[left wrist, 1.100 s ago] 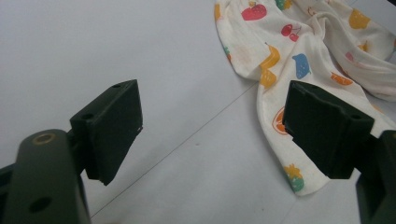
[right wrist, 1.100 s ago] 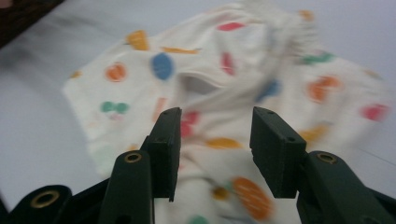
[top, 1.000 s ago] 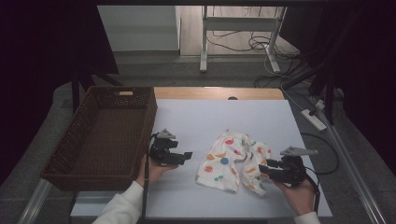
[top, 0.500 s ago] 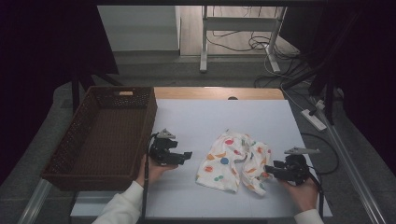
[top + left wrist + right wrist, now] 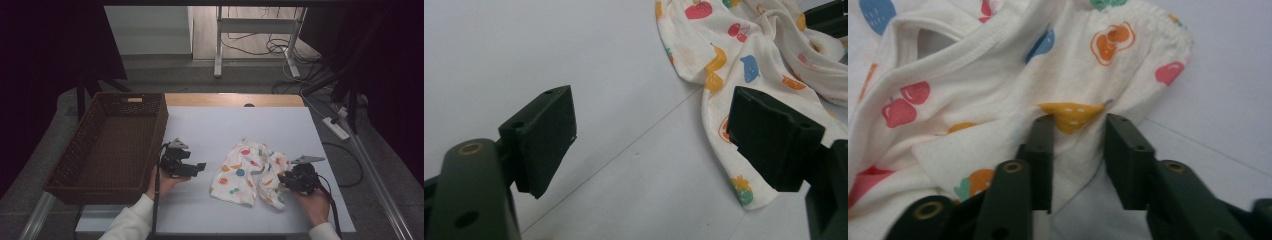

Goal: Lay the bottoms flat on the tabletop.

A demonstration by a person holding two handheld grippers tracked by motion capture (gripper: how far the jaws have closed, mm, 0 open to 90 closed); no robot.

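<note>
White fruit-print cotton garment [image 5: 250,172] crumpled near table's [image 5: 220,125] front edge, unfolded. Right gripper [image 5: 1078,125] jaws narrowly apart around its fold, grip unfinished; left gripper [image 5: 649,135] wide open, empty. Brown wicker basket [image 5: 90,145] empty.

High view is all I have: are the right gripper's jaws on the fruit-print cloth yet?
Observer: The right gripper has its jaws partly closed around a raised fold of the fruit-print cloth, at a yellow print.
Operator: And the left one?
Observer: The left gripper is wide open, with nothing between its jaws; the cloth's edge lies just past its far jaw.
Operator: Is the cloth flat near the right jaws?
Observer: No, it is bunched into ridges there, with a hemmed opening farther back.
</note>
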